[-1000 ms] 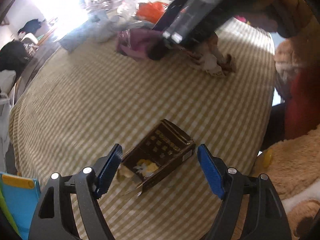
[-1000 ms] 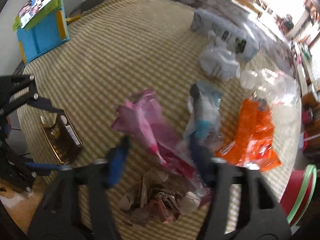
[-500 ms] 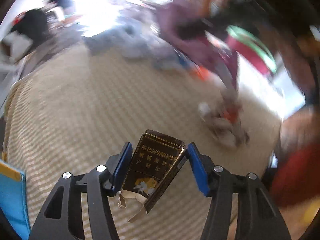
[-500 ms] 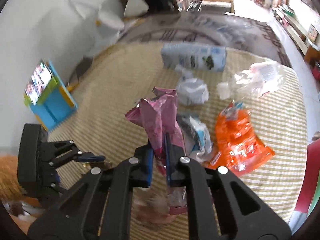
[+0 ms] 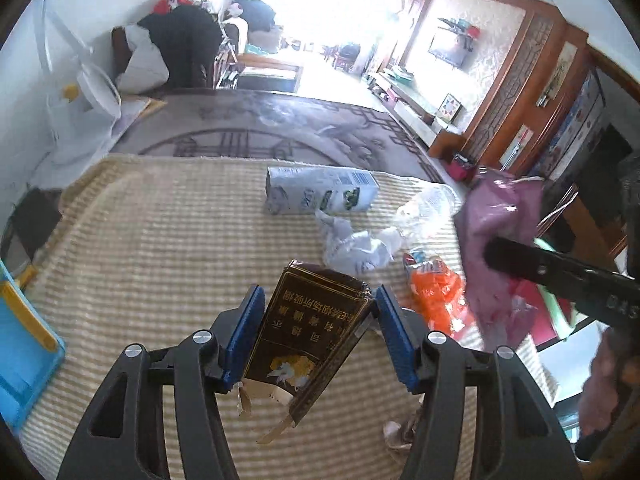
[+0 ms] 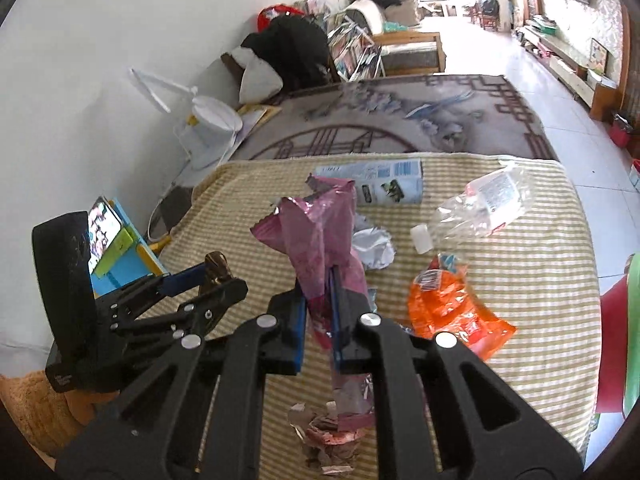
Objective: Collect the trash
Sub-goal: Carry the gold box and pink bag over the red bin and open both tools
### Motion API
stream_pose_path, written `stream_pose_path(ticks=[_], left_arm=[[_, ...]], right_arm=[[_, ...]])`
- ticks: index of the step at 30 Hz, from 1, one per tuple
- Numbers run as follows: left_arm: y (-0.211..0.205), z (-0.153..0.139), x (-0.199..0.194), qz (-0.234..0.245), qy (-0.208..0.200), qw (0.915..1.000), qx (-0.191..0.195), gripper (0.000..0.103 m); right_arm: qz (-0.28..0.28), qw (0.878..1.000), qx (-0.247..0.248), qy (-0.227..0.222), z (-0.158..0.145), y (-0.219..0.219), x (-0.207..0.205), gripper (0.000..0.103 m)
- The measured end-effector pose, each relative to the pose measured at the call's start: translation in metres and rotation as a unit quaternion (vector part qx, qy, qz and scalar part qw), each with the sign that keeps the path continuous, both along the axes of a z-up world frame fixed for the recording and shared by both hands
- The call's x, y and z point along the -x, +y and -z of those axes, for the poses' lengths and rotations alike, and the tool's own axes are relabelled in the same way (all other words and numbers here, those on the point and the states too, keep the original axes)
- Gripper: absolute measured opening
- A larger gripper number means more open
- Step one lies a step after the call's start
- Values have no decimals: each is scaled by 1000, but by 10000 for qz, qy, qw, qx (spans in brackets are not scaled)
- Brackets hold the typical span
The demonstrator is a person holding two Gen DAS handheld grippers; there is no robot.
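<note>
The left gripper (image 5: 318, 334) clamps a dark gold-printed carton (image 5: 308, 332) at lower centre, lifted off the striped mat (image 5: 160, 248). The right gripper (image 6: 318, 320) is pinched nearly closed on a pink foil wrapper (image 6: 316, 236). An orange wrapper (image 6: 452, 308), crushed bottle (image 6: 484, 204) and milk carton (image 6: 384, 184) lie on the mat.

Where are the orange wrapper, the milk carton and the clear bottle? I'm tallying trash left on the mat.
orange wrapper (image 6: 448, 312), right wrist view, crinkled middle.
milk carton (image 5: 324, 194), left wrist view, printed side.
clear bottle (image 6: 486, 204), right wrist view, crushed body.
</note>
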State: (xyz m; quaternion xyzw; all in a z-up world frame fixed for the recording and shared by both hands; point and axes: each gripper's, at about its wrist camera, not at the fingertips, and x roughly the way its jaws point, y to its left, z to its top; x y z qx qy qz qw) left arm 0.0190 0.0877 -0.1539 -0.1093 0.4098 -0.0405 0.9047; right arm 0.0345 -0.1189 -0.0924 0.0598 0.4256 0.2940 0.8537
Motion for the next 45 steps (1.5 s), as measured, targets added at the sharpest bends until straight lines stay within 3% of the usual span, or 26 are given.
stream_pose_path(ticks=[3,8,19,32,37,45], left_arm=[[-3,-6,-7,78,15,9998,-164,55],[-16,-7,-26,124,139,9998,31,55],[-94,-13,-51,684,199,9973,-181,55],[-203,-22,-52,1039,239,9935,-411,55],[-227,-22,-50,1033,300,9934,-396,55],[-243,-27,-45,805,204,9959,-357,55]], right_arm=[[194,9998,-48,-85,-5,-13,2,11],[633,9977,-142,-183,-13,-45,3,11],[1323,9909,-197,-153,-9,-123,26,11],[1603,9860,-429,-148,-4,-215,37,11],[1681,9845,-492,-102,-2,-244,36,11],[1399,9890,-468,-114,-3,-257,29,11]])
